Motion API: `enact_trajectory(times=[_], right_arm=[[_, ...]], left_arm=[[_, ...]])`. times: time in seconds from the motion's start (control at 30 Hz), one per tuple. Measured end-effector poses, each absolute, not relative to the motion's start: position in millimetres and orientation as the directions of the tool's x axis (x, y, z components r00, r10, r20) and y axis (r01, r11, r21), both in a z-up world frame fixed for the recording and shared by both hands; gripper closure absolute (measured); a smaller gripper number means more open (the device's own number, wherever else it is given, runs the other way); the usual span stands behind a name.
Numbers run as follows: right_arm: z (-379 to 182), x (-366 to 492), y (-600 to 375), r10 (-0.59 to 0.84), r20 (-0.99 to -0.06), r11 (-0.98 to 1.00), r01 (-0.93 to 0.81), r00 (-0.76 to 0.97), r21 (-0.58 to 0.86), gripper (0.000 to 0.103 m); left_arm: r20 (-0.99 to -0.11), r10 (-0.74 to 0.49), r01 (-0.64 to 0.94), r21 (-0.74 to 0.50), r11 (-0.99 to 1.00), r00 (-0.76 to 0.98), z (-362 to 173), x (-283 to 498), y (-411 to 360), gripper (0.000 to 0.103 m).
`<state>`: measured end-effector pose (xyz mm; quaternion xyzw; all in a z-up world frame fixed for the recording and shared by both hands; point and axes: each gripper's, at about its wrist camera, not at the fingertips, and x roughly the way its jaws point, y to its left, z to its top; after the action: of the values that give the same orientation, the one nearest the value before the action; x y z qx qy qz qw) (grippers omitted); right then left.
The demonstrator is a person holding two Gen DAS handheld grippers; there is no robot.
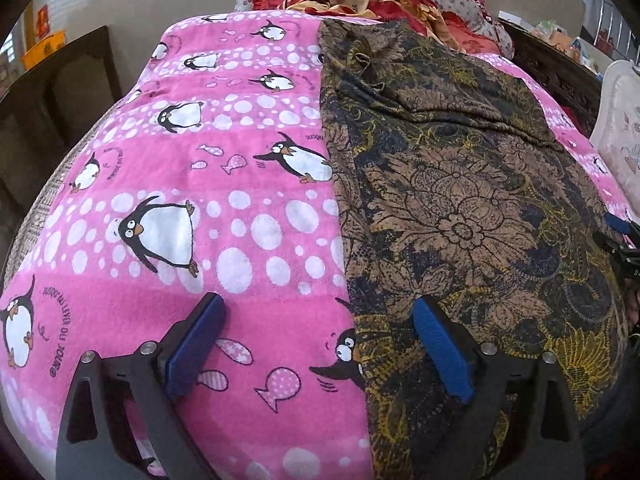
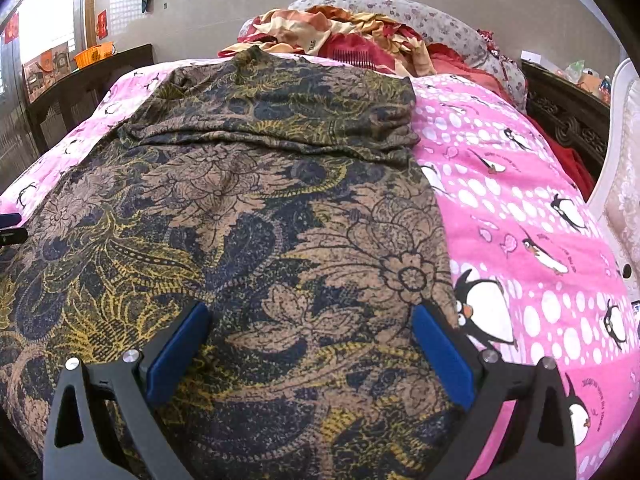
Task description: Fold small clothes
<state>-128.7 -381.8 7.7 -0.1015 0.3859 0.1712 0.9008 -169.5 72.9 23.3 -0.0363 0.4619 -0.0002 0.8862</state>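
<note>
Left gripper (image 1: 318, 312) spread wide, empty, straddling the left edge of the floral garment (image 1: 452, 216). Right gripper (image 2: 310, 322) also wide, empty, over it. Garment flat on penguin blanket (image 1: 180, 184), long axis running away toward the bedding pile (image 2: 352, 36).

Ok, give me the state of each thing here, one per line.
Left gripper: open, holding nothing, straddling the garment's left edge.
Right gripper: open, holding nothing, above the garment.
Garment: spread out on the blanket, wrinkled at its far end.
Blanket: spread over the bed.
</note>
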Motion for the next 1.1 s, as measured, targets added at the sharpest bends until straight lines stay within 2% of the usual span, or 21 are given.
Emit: enact_trajectory(times=[1.1], right_arm=[[7.1,-130.2,-383.6,0.234,-0.729,0.921,-0.388,0.644,-0.047,0.000]], left_arm=[[-0.813,-0.052,-0.022,-0.079,0.997,0.580,23.2,-174.6,74.2,0.023]])
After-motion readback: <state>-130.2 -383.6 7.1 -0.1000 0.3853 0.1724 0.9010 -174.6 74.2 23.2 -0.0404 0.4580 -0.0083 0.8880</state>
